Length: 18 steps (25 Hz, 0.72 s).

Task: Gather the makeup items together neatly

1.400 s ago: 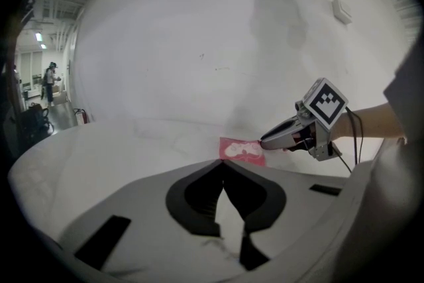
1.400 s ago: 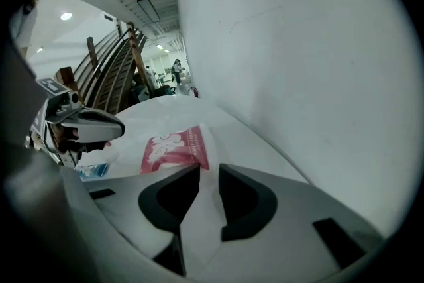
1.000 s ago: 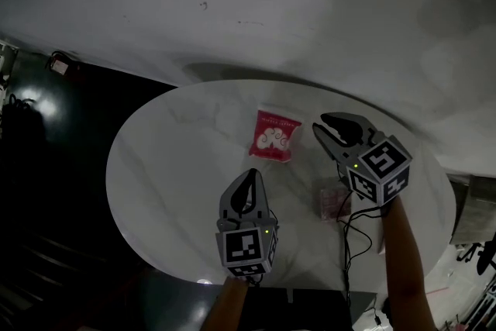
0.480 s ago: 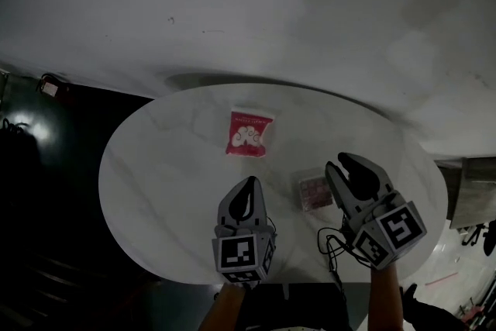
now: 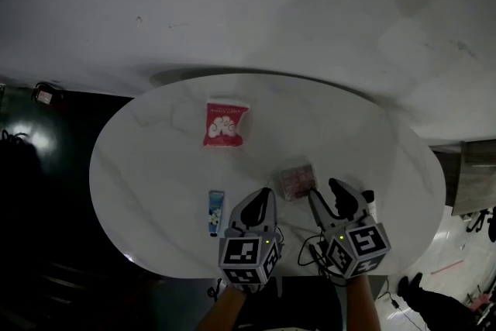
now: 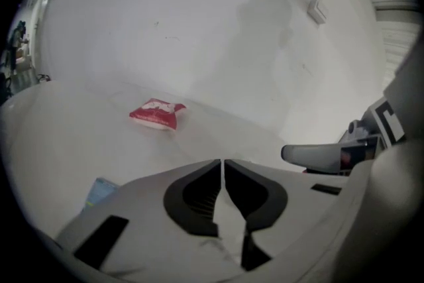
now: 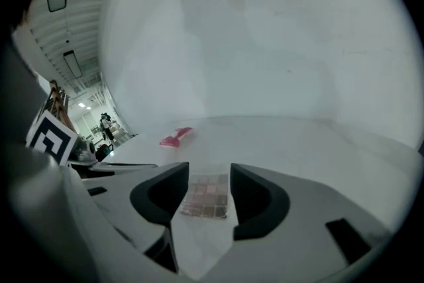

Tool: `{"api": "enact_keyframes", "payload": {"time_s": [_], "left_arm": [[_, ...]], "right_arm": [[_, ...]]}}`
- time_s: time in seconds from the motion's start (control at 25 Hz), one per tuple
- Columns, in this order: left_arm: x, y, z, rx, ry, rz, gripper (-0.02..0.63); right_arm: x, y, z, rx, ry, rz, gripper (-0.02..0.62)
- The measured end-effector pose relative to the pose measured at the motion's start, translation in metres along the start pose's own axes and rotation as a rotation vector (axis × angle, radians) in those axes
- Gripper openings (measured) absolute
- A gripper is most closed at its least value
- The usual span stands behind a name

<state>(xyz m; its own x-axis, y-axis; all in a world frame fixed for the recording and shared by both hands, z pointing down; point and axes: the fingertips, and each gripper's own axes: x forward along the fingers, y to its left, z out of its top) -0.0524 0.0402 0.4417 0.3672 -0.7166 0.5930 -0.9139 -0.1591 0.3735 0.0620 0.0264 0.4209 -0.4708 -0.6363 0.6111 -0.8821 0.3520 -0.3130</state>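
On the white oval table (image 5: 139,167) lie a red packet (image 5: 225,124), a pink eyeshadow palette (image 5: 297,181) and a small blue tube (image 5: 215,212). My left gripper (image 5: 262,196) hovers near the front edge, right of the tube, shut and empty. In the left gripper view the packet (image 6: 157,114) lies far ahead and the tube (image 6: 101,192) low at the left. My right gripper (image 5: 327,194) sits just behind the palette; its jaws have just been opening. In the right gripper view the palette (image 7: 207,197) shows through the gap, flat on the table, with no pad touching it.
A black cable (image 5: 324,248) loops over the table's front edge between my two hands. Dark floor lies to the left of the table and a pale wall rises behind it. The table's rim runs close under both grippers.
Both grippers have drawn back to the table's front edge. The right one went from beside the red packet to just behind the palette, its jaws now wider. The blue tube has come into view.
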Motion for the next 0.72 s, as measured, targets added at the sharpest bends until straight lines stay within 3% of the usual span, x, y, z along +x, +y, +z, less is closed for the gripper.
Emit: {"api": "enact_keyframes", "payload": {"time_s": [0.16, 0.24, 0.4, 0.6, 0.72], "left_arm": [[0.001, 0.004, -0.002, 0.009, 0.007, 0.018, 0.070], [0.004, 0.008, -0.004, 0.018, 0.017, 0.025, 0.090], [0.010, 0.009, -0.013, 0.017, 0.058, 0.011, 0.144], [0.016, -0.005, -0.029, 0.029, 0.115, -0.054, 0.174], [0.020, -0.018, -0.038, 0.063, 0.146, -0.112, 0.213]], "right_arm": [[0.007, 0.000, -0.020, 0.019, 0.004, -0.054, 0.243], [0.012, 0.001, -0.029, 0.011, 0.013, -0.091, 0.299], [0.020, 0.002, -0.036, -0.014, 0.020, -0.126, 0.310], [0.022, -0.008, -0.039, 0.034, 0.041, -0.033, 0.310], [0.023, -0.011, -0.042, -0.021, 0.089, 0.052, 0.310]]}}
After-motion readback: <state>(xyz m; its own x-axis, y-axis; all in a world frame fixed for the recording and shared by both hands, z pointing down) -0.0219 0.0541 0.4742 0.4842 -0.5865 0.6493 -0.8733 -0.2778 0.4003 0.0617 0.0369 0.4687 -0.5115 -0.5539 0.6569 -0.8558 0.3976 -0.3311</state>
